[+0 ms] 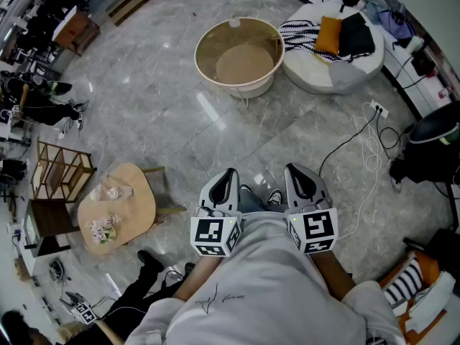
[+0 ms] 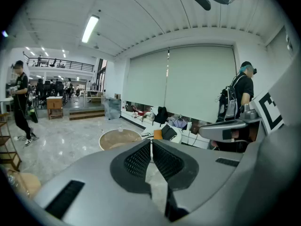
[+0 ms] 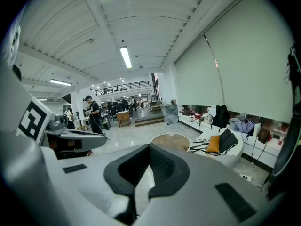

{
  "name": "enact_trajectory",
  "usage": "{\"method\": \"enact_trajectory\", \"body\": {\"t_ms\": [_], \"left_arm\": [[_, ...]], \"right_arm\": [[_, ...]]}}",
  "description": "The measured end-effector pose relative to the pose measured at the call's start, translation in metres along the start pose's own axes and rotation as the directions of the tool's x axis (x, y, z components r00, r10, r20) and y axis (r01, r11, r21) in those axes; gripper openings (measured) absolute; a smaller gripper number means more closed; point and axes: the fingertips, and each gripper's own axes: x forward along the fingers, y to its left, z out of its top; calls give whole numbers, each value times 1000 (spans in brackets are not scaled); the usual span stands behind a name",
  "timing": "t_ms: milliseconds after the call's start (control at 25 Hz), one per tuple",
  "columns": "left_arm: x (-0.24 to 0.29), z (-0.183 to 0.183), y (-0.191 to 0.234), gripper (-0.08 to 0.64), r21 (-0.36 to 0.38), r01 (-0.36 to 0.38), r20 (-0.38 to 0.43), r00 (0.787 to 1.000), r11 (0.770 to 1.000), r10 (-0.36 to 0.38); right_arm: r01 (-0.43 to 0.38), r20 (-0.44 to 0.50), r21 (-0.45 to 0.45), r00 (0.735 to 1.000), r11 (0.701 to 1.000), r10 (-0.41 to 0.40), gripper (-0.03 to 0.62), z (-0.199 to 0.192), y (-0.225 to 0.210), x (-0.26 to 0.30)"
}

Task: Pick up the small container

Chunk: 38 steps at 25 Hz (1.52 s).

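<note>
Head view: left tongs and right tongs are closed, empty, near the body. The likely small container stands on the far rim of the round counter, well apart. Arriving with the 2 tongs shut could knock it off.

No text, label or number is legible.

Left tool and right tool side by side, jaws together, empty.
</note>
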Motion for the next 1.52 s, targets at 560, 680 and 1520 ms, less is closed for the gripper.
{"method": "enact_trajectory", "body": {"t_ms": [560, 680, 1520], "left_arm": [[1, -8, -7, 14, 14, 32, -71, 997, 999, -31], [0, -7, -9, 14, 20, 34, -70, 997, 999, -32], [71, 39, 5, 14, 44, 81, -28, 996, 996, -80]], "right_arm": [[-12, -37, 48, 999, 999, 14, 15, -12, 7, 7], [-33, -40, 60, 999, 998, 35, 15, -13, 8, 9], [-74, -67, 33, 995, 997, 76, 15, 21, -23, 74]]}}
